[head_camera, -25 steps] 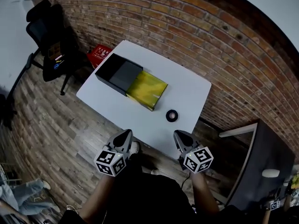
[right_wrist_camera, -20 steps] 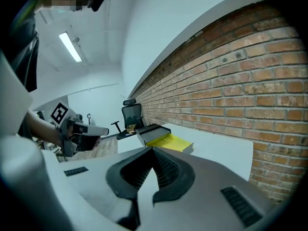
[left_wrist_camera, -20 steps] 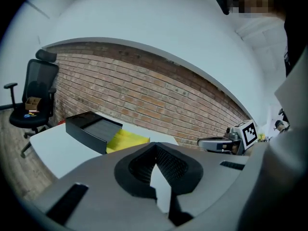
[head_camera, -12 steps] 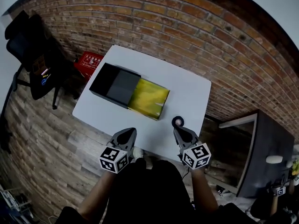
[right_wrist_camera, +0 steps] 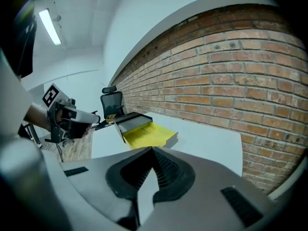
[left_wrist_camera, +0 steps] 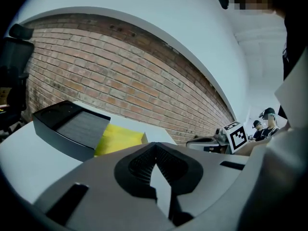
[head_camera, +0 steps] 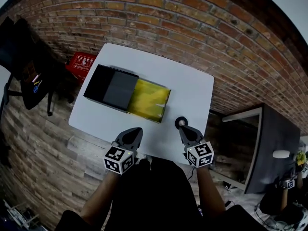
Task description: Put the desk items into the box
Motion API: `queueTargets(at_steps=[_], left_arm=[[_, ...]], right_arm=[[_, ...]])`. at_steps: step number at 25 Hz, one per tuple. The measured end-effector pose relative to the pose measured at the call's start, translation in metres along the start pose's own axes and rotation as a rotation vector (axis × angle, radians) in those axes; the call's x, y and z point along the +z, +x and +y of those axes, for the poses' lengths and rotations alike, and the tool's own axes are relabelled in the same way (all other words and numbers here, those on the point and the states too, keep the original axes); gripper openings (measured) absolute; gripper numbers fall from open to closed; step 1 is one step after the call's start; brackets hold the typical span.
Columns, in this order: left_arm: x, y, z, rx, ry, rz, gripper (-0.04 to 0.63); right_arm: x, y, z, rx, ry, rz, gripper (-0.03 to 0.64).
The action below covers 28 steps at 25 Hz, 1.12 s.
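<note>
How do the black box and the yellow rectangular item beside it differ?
The black box is dark with a grey inside; the yellow rectangular item is bright. The black box has the larger footprint and lies left of the yellow rectangular item. Both are rectangular and abut on the white table.

Brick wall: red-brown, runs along the whole far side of the scene
Floor: grey-brown wooden planks
Office chair: black, at the left, small coloured items on it
Red case: flat on the floor at the wall's foot, just beside the chair
Dark desk: at the right, pale edge
Ceiling light: lit strip on a white ceiling
</note>
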State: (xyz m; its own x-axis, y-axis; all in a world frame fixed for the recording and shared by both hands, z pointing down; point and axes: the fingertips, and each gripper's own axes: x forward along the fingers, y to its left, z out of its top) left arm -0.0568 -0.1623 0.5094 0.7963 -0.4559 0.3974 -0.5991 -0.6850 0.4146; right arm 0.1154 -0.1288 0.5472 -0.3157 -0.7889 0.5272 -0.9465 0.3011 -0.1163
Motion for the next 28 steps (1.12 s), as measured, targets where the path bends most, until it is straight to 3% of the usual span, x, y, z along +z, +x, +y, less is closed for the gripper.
queueTargets(at_steps=[8, 14, 16, 19, 28], left_arm=[[-0.006, 0.035, -0.006, -0.001, -0.006, 0.048, 0.006], [-0.010, 0.055, -0.014, 0.009, -0.007, 0.068, 0.006], [-0.013, 0.062, -0.019, 0.008, -0.012, 0.077, 0.006], [-0.018, 0.071, -0.023, 0.005, -0.011, 0.092, 0.006], [-0.032, 0.090, -0.033, 0.002, -0.028, 0.124, 0.006]], right_arm=[[-0.033, 0.017, -0.040, -0.032, -0.040, 0.100, 0.021], [-0.060, 0.030, -0.051, 0.004, -0.089, 0.198, 0.034], [-0.069, 0.034, -0.053, 0.022, -0.103, 0.229, 0.126], [-0.080, 0.042, -0.057, 0.050, -0.112, 0.269, 0.192], [-0.101, 0.058, -0.059, 0.094, -0.147, 0.339, 0.316]])
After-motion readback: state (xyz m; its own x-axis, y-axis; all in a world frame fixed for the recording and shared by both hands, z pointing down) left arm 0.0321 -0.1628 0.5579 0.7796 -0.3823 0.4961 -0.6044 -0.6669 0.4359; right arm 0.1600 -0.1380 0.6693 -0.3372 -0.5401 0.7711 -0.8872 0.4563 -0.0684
